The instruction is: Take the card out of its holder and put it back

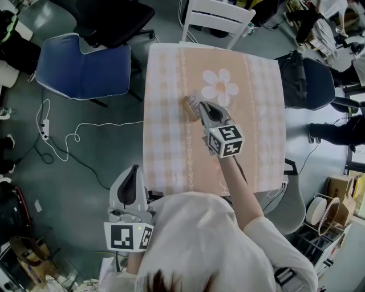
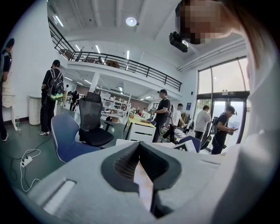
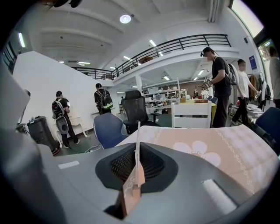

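Note:
My right gripper [image 1: 201, 106] reaches over the middle of the peach checked table [image 1: 165, 148]. In the right gripper view it [image 3: 137, 154] is shut on a thin tan card [image 3: 138, 133], which stands upright and edge-on between the pads. A small tan card holder [image 1: 190, 105] sits on the cloth just left of the fingertips; whether the card touches it I cannot tell. The left gripper [image 1: 133, 171] hangs off the table's near left corner beside my body, with its jaws [image 2: 139, 147] together and nothing held.
A white flower print [image 1: 219, 85] lies on the cloth just beyond the right gripper. A blue chair [image 1: 85, 68] stands to the table's left and a white chair [image 1: 217, 17] at its far end. Cables [image 1: 68, 140] trail on the floor. Several people stand in the room.

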